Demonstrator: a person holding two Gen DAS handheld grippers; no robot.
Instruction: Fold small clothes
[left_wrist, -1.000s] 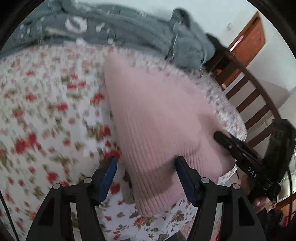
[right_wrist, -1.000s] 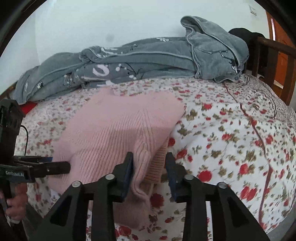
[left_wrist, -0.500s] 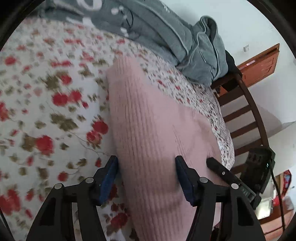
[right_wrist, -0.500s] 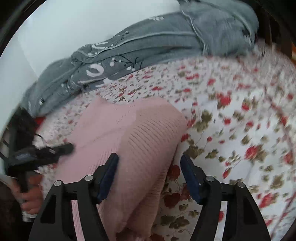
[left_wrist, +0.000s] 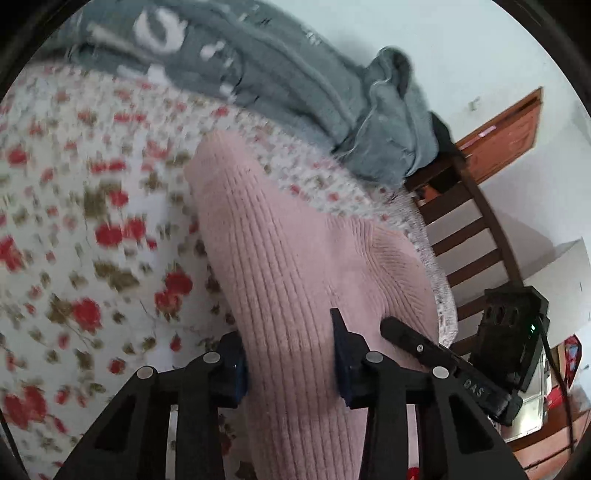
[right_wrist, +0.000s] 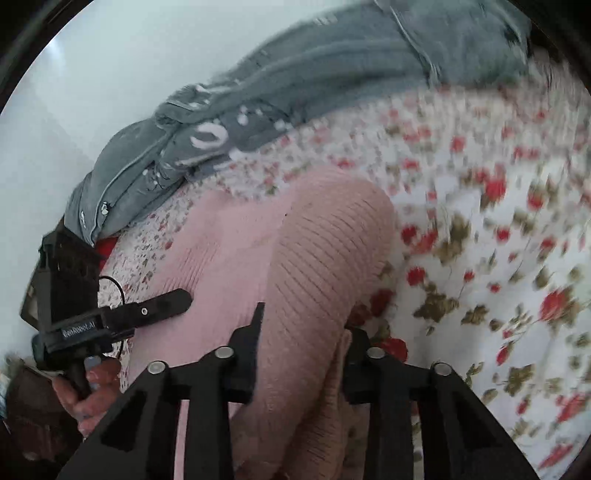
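Observation:
A pink ribbed knit sweater (left_wrist: 280, 266) lies folded on the floral bedsheet (left_wrist: 74, 229); it also shows in the right wrist view (right_wrist: 317, 258). My left gripper (left_wrist: 288, 354) has its jaws around the near edge of the sweater, narrowed onto the fabric. My right gripper (right_wrist: 303, 347) likewise has its jaws around the sweater's other near edge. Each gripper shows in the other's view: the right gripper (left_wrist: 443, 354) at the sweater's right side, the left gripper (right_wrist: 122, 314) at its left side.
A grey blanket (left_wrist: 277, 81) is heaped along the far side of the bed, also in the right wrist view (right_wrist: 295, 88). A dark wooden bed frame (left_wrist: 476, 229) and a brown door (left_wrist: 506, 129) stand at right. The sheet (right_wrist: 498, 240) stretches to the right.
Both grippers' jaws have narrowed around the sweater's near edge since half a second ago. Both views have tilted and blurred with motion.

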